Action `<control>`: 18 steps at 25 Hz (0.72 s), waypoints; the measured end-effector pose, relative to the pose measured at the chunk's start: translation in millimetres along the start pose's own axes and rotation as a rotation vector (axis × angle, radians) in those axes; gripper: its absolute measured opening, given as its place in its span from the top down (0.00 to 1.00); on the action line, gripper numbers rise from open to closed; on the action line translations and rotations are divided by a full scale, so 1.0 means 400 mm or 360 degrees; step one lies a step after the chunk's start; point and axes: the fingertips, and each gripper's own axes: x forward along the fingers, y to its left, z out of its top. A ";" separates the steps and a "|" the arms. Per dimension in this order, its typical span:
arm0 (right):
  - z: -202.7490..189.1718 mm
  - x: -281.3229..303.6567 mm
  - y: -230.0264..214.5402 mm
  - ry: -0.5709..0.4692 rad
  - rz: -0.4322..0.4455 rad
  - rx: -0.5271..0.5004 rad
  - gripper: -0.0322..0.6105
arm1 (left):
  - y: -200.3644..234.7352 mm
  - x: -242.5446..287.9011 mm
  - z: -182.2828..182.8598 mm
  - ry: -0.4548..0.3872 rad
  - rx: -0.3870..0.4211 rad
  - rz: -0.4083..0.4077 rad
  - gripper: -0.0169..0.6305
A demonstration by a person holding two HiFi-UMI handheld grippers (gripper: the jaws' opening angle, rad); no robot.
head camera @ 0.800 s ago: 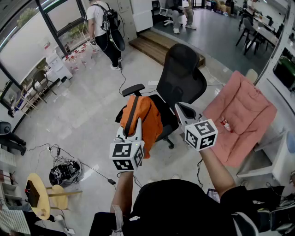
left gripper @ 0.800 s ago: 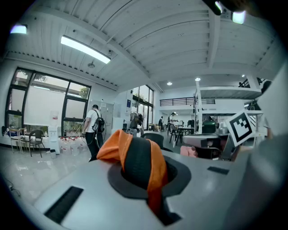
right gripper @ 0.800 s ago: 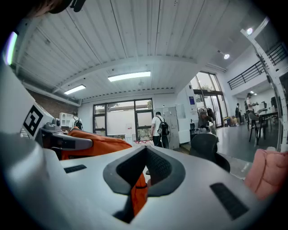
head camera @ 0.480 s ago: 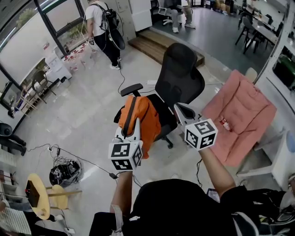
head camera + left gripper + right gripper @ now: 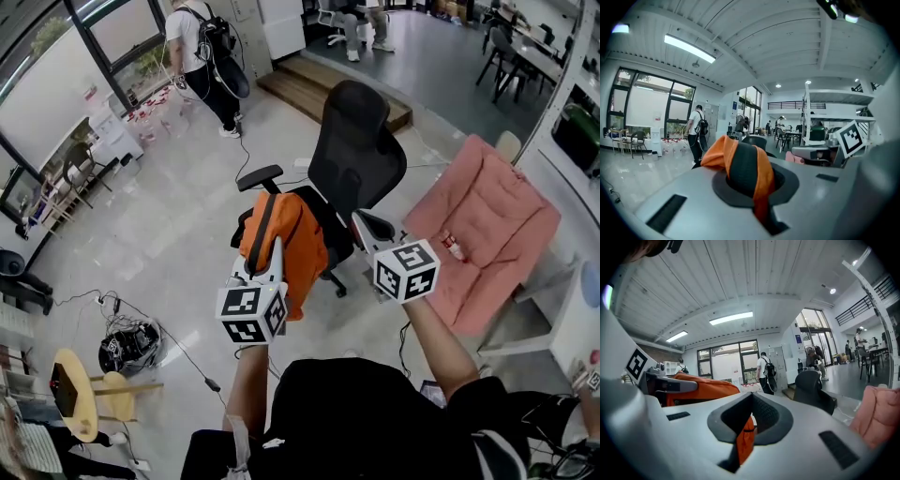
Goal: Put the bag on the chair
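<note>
Bag, orange, pinched in both clenched tongs, with its black-and-orange strap in the left tongs and an orange fold in the right tongs, and hung at the near edge of the chair, contact with the seat not clear. Keep both grips tight and level, carry forward past the seat's front edge, then lower fully onto the cushion. Let go only once settled, leaning toward the backrest rather than out over the edge, to avoid a slide to the floor.
</note>
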 end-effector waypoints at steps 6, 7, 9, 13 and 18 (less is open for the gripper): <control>-0.017 -0.027 -0.003 0.0026 0.0028 -0.0006 0.95 | -0.027 0.003 -0.010 0.0009 -0.0022 -0.0003 0.95; -0.019 -0.028 -0.001 0.0029 0.0033 -0.0009 0.95 | -0.030 0.003 -0.011 0.0009 -0.0023 -0.0009 0.95; -0.020 -0.027 0.003 0.0035 0.0038 -0.0013 0.95 | -0.034 0.003 -0.011 0.0008 -0.0025 -0.0021 0.95; -0.033 -0.006 0.011 0.0049 0.0045 -0.0011 0.95 | -0.024 0.011 -0.019 0.0011 -0.0028 -0.0036 0.95; -0.040 0.040 0.014 0.0065 0.0044 -0.0029 0.95 | 0.010 0.035 -0.025 0.0021 -0.0072 -0.0052 0.95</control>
